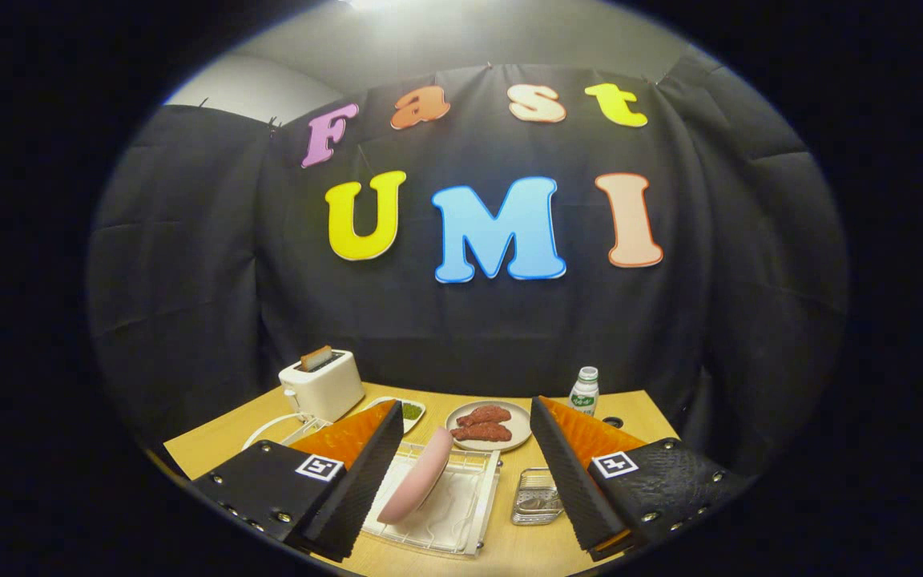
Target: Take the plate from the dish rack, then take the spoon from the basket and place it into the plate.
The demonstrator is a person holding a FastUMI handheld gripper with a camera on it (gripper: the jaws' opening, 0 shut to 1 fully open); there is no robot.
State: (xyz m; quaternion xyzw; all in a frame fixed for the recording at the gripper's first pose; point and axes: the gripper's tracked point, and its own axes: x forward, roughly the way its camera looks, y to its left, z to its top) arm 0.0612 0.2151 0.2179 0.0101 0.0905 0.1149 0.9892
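A pink plate [417,486] stands on edge, leaning, in a white wire dish rack [473,513] on the wooden table. It sits between my two fingers, closer to the left one. My gripper [465,481] is open, its black ribbed pads wide apart and touching nothing. A small clear mesh basket [536,497] stands to the right of the rack, just inside my right finger [570,481]; something metallic lies in it, too small to make out as a spoon.
Beyond the rack stand a white toaster [322,386] with a slice in it, a small dish of greens [412,411], a plate of red meat pieces [489,425] and a small white bottle [585,391]. A white cord [269,426] runs from the toaster.
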